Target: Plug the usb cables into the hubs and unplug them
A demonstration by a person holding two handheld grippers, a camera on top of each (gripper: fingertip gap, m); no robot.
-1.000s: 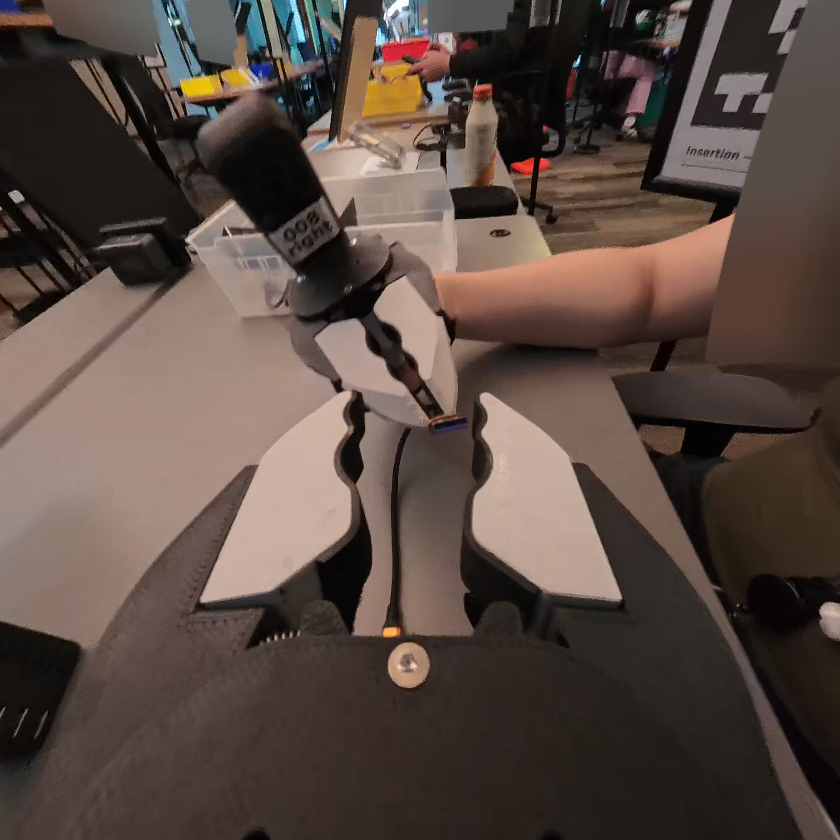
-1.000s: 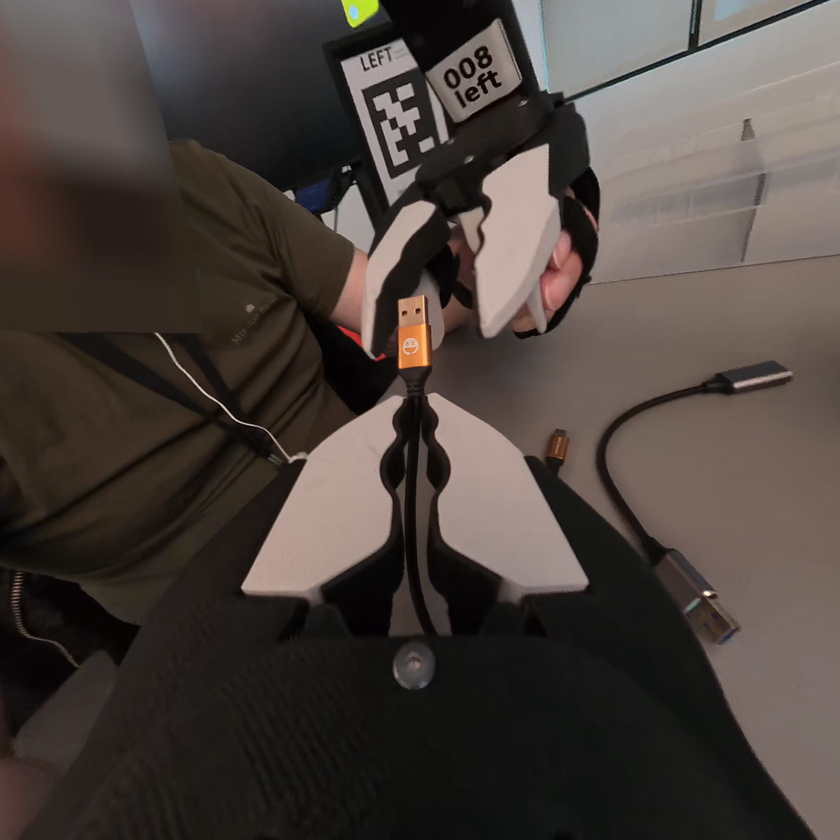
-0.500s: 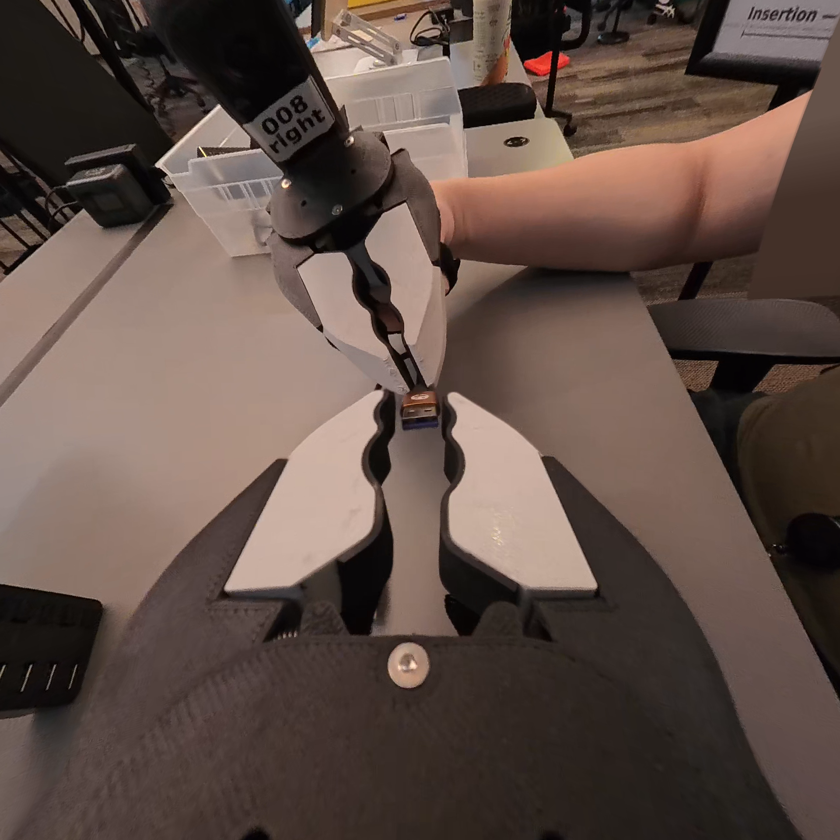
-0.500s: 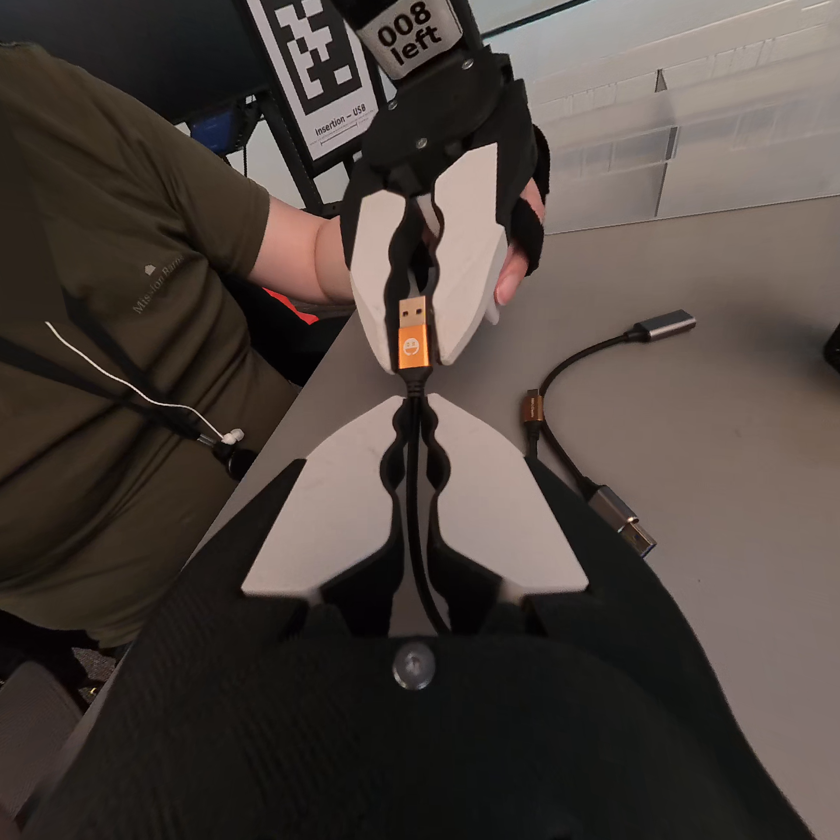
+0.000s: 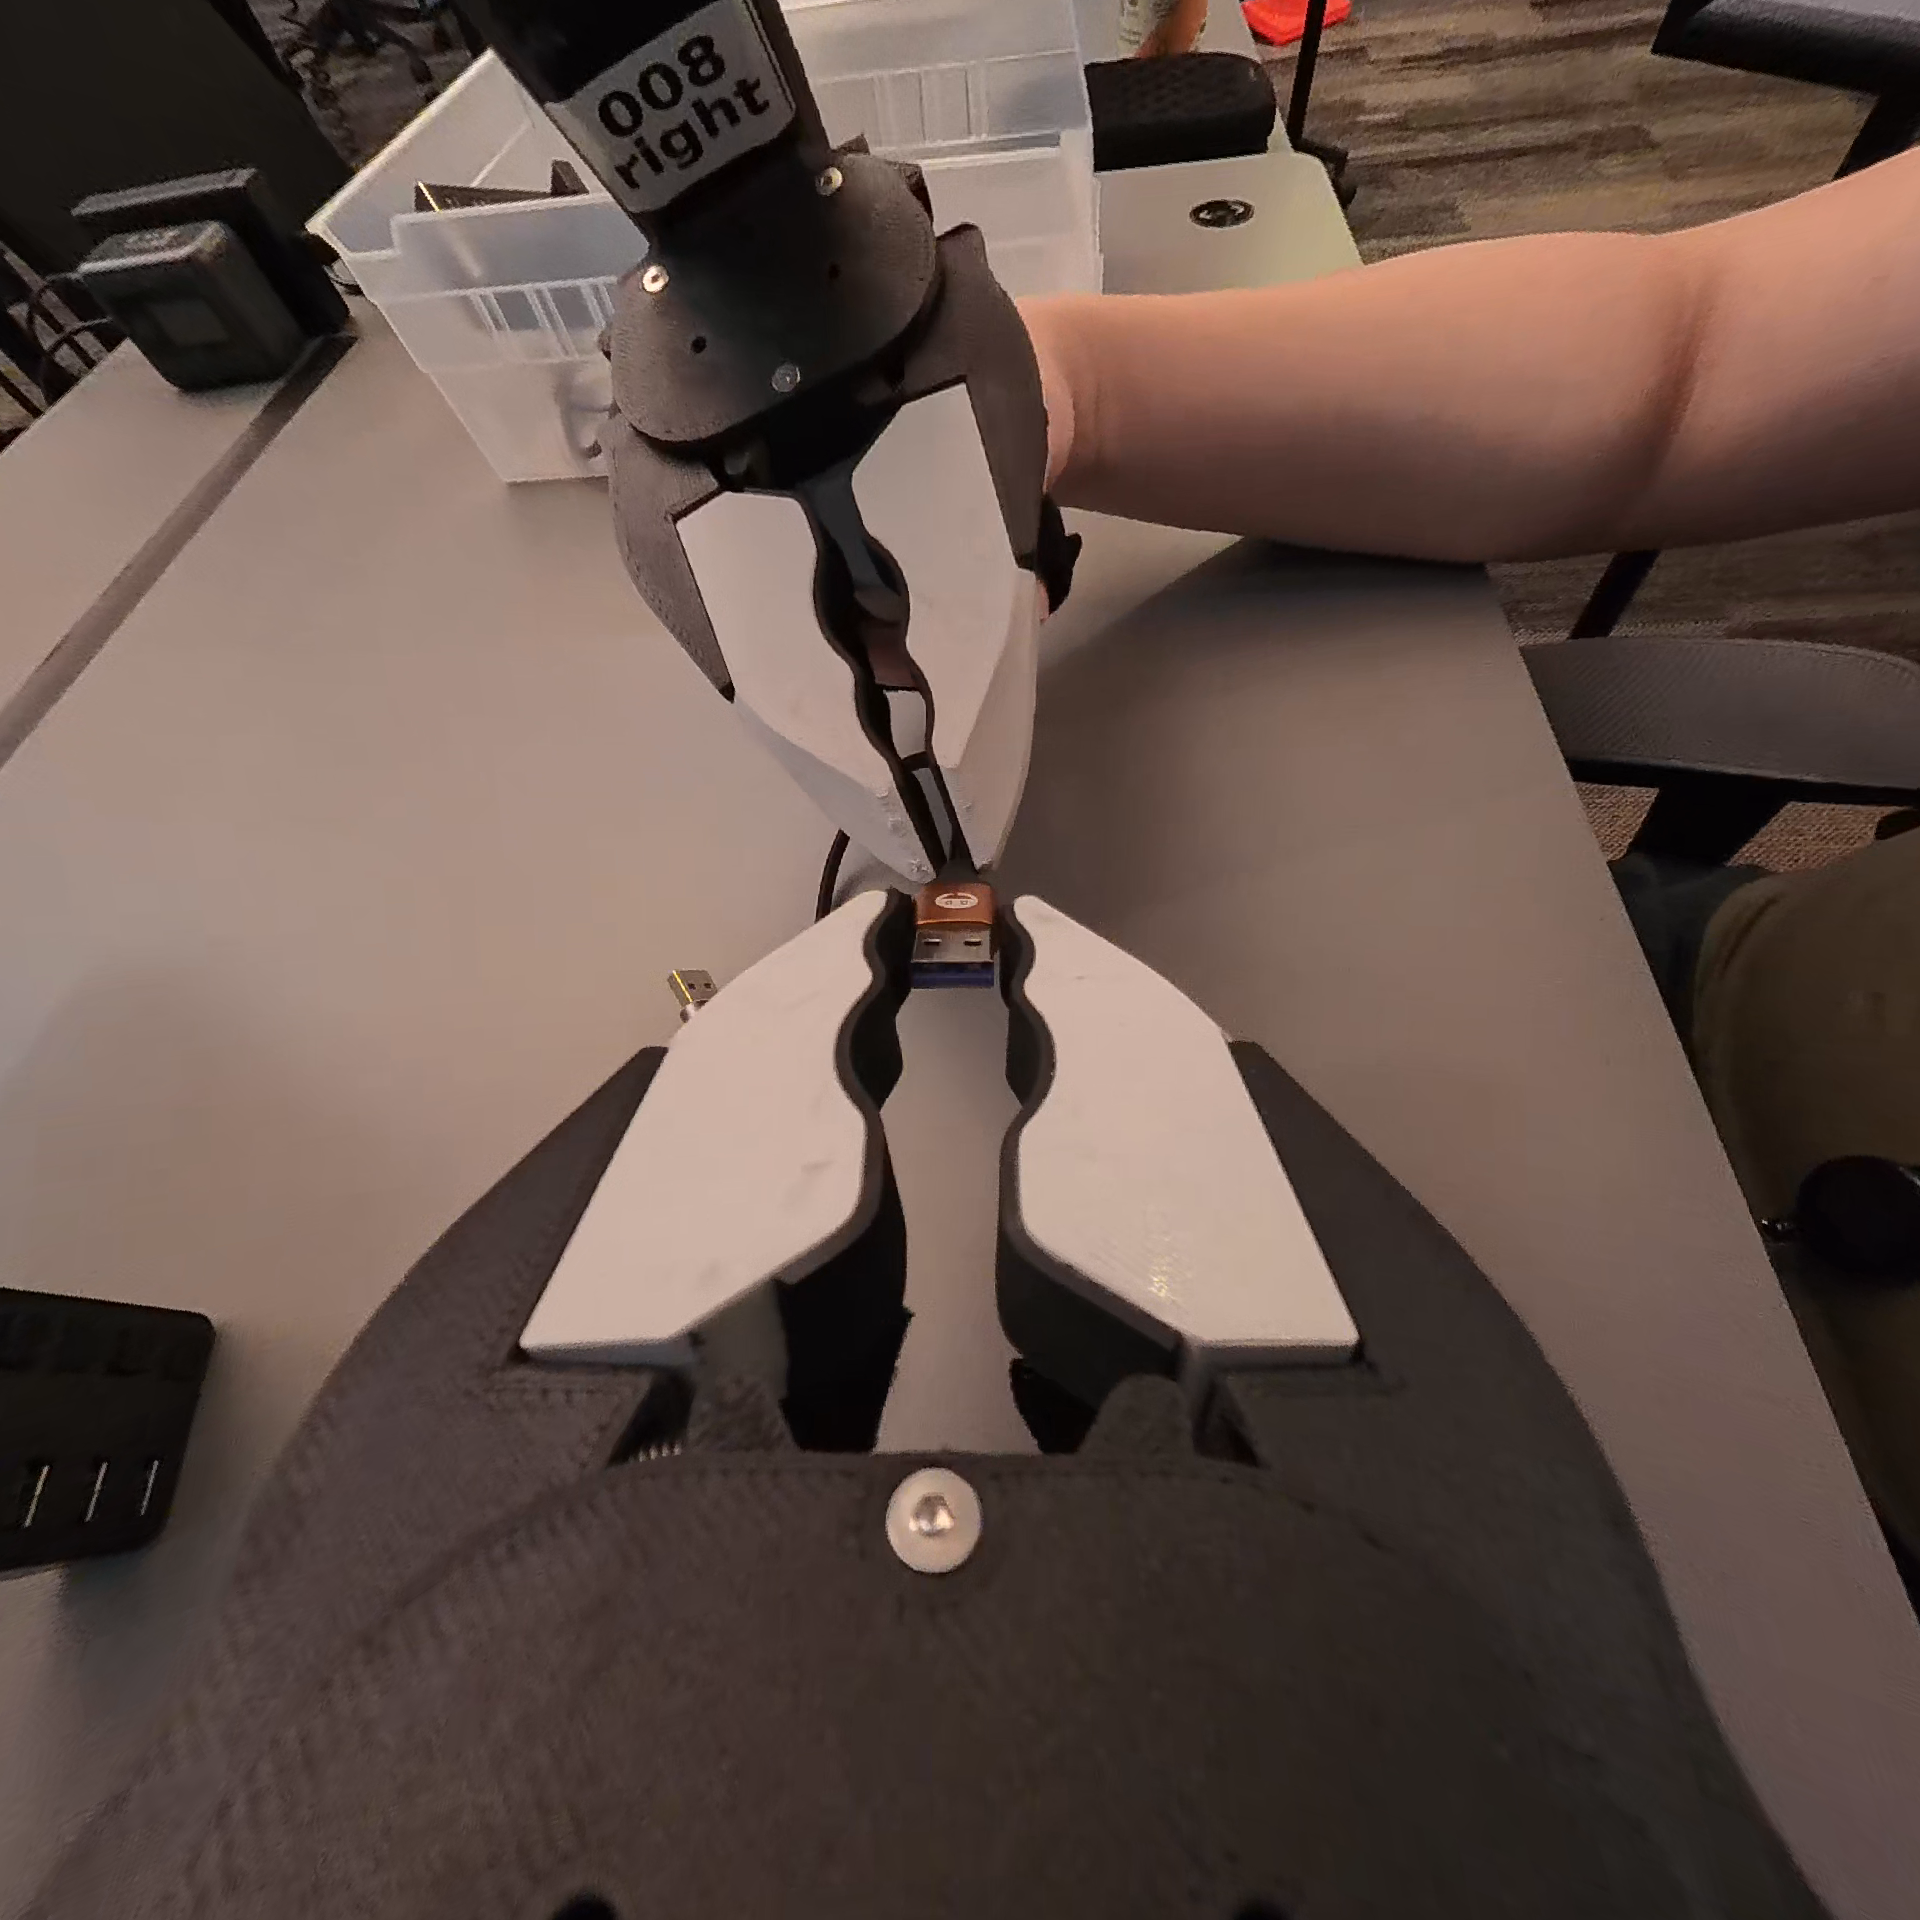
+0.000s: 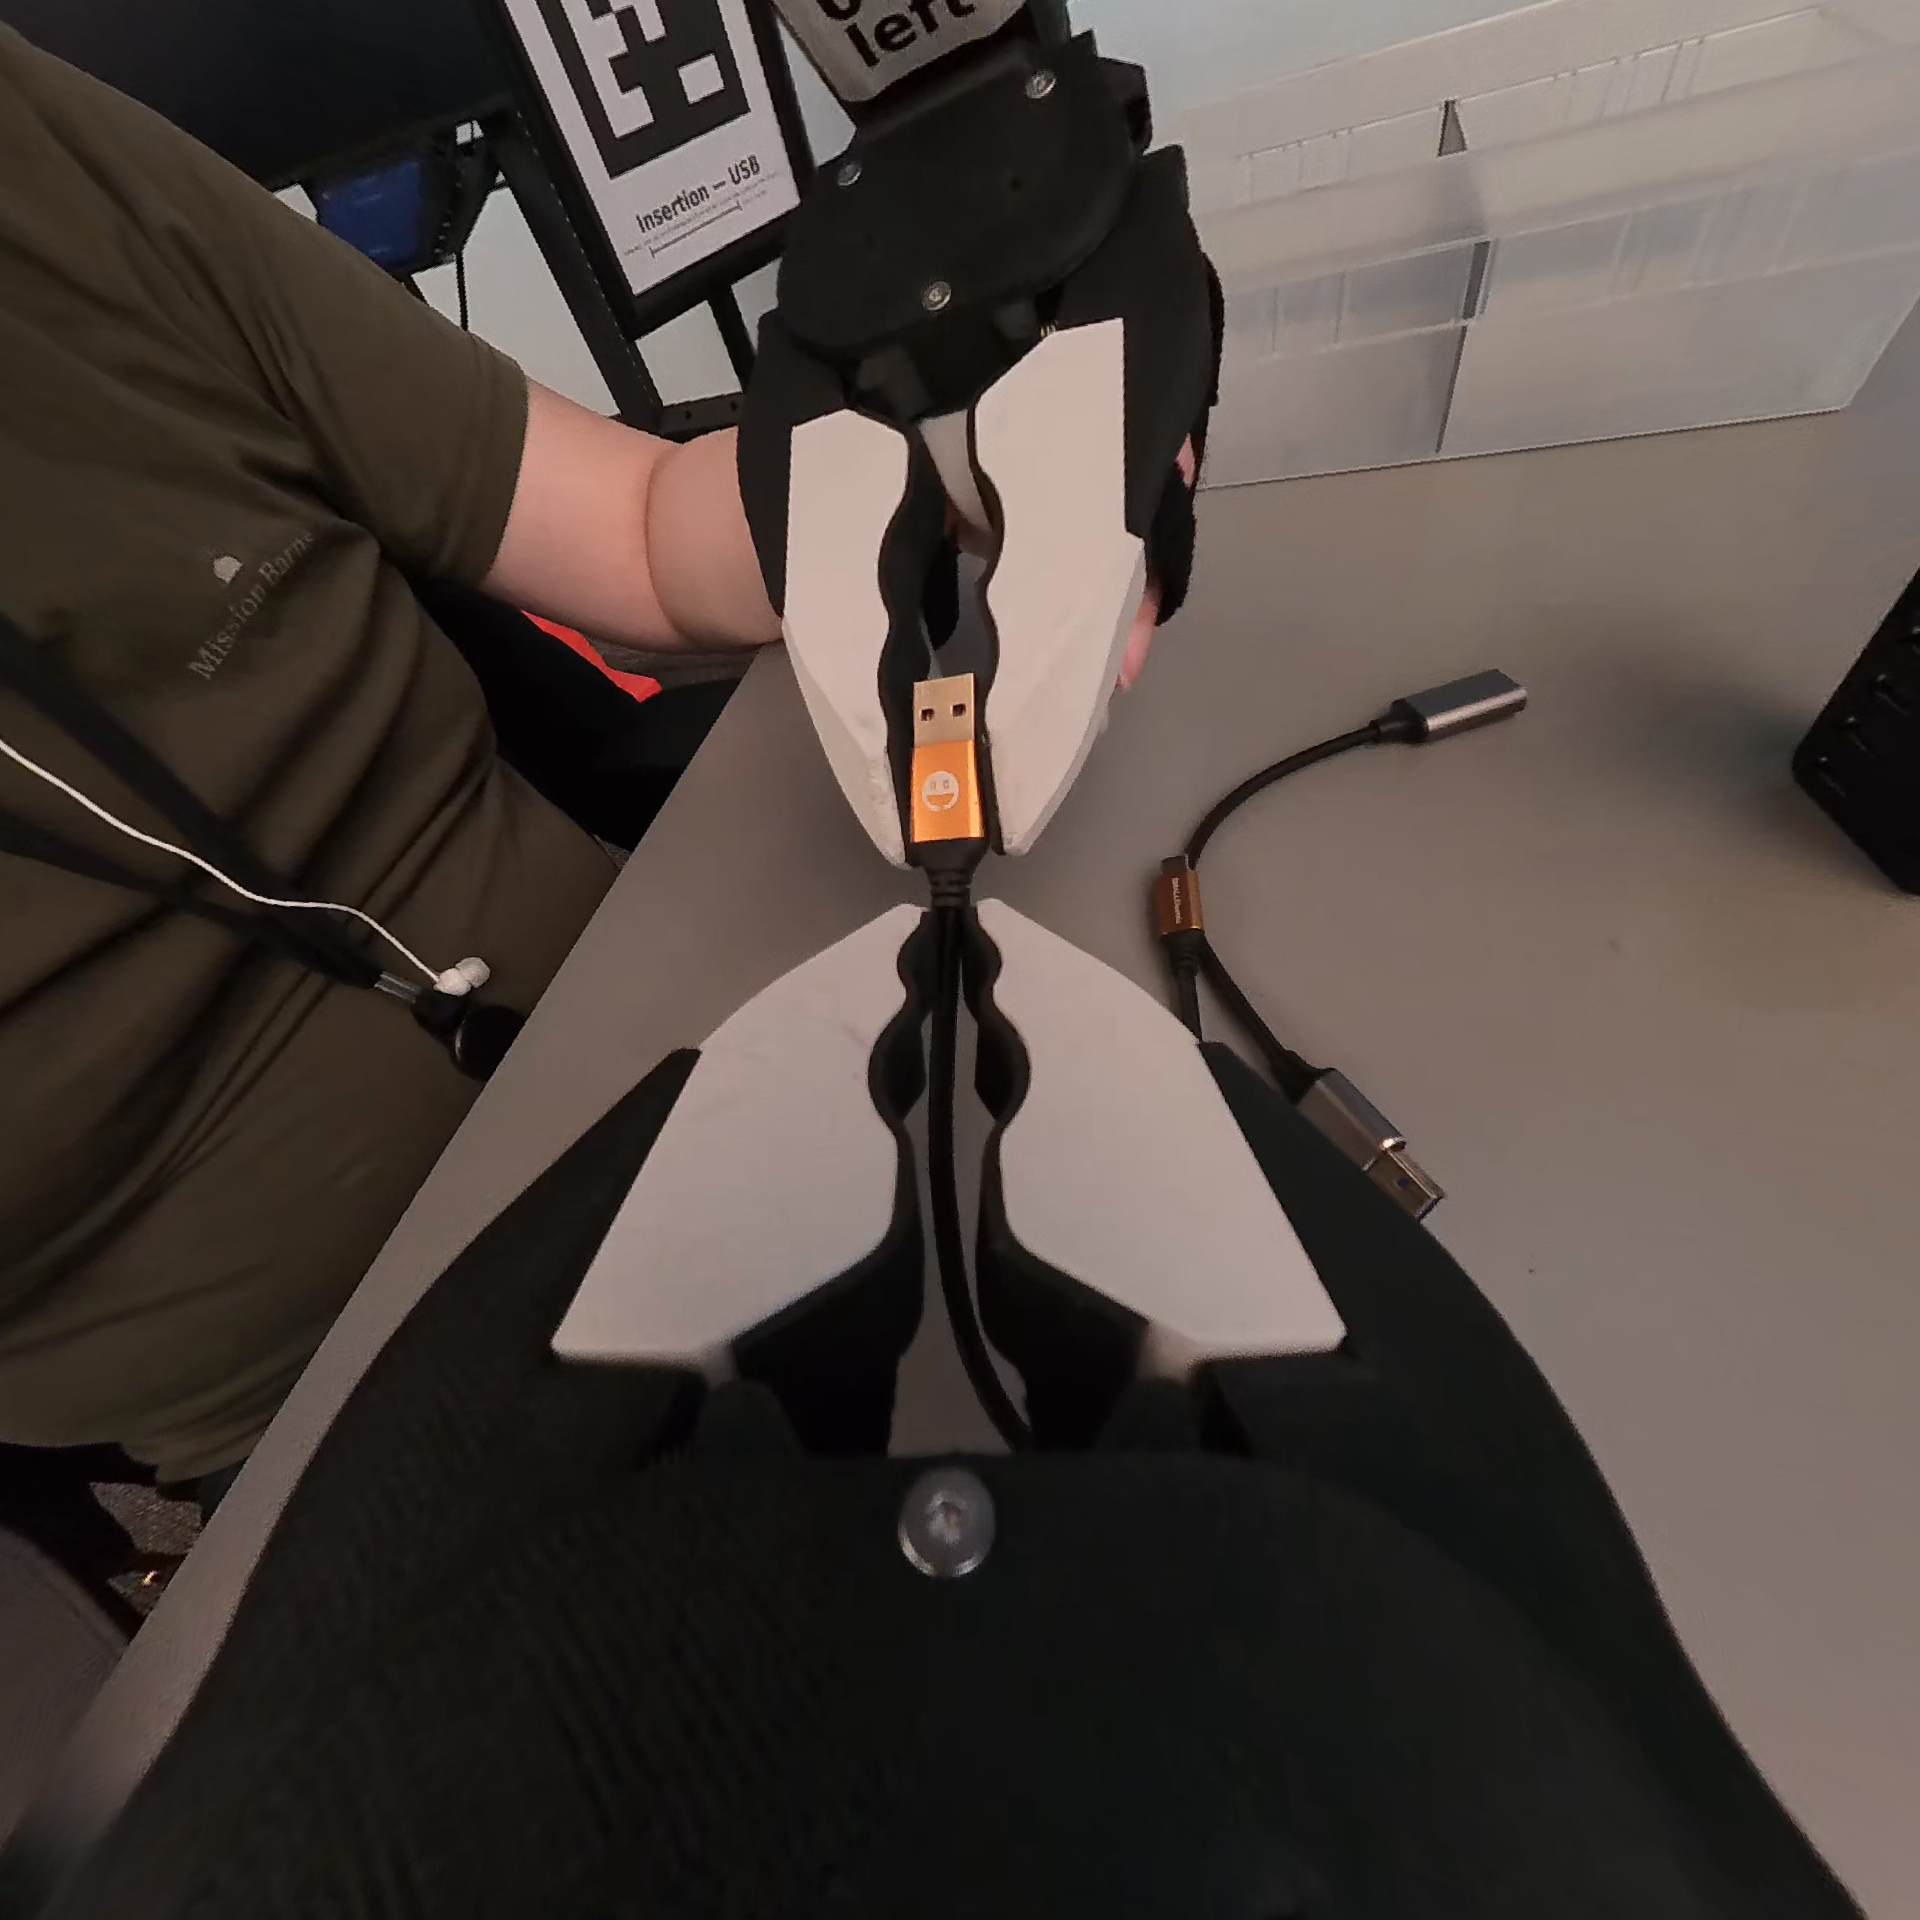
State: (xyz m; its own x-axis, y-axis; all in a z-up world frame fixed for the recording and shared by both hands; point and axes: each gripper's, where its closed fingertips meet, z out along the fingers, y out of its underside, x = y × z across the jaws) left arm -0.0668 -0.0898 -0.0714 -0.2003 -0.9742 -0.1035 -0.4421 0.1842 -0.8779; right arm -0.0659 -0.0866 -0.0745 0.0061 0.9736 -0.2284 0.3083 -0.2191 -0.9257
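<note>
Closing on the orange plug: handover between grippers

Right gripper [image 6: 948, 906] pinches the black cable [image 6: 951, 1143] just behind the orange USB-A plug [image 6: 945, 774]; fingers pressed together on the cord, plug sticking out past the tips and pointing at the left gripper [image 5: 956, 914].

Left gripper's white fingertips [image 5: 831, 956] now flank the plug, narrow gap either side in the left wrist view; from the right wrist view they look tight against the orange shell. Cannot tell for sure whether they grip it. Half a second ago the plug sat just at the tips; a second ago the left fingers were spread wide and well clear of it. So: fingers have narrowed and the plug has come in between them.

Both tools held above the grey table [image 5: 364, 779], tip to tip.

On the table, right wrist view: a short adapter cable [image 6: 1247, 790] with a grey USB plug [image 6: 1371, 1143] and a grey socket end [image 6: 1460, 698]; a bronze connector [image 6: 1177, 902] lies beside it. Black hub [image 5: 73, 1434] at the left edge of the left wrist view, well apart from the plug. Clear plastic bins [image 5: 499, 281] behind the right gripper
</note>
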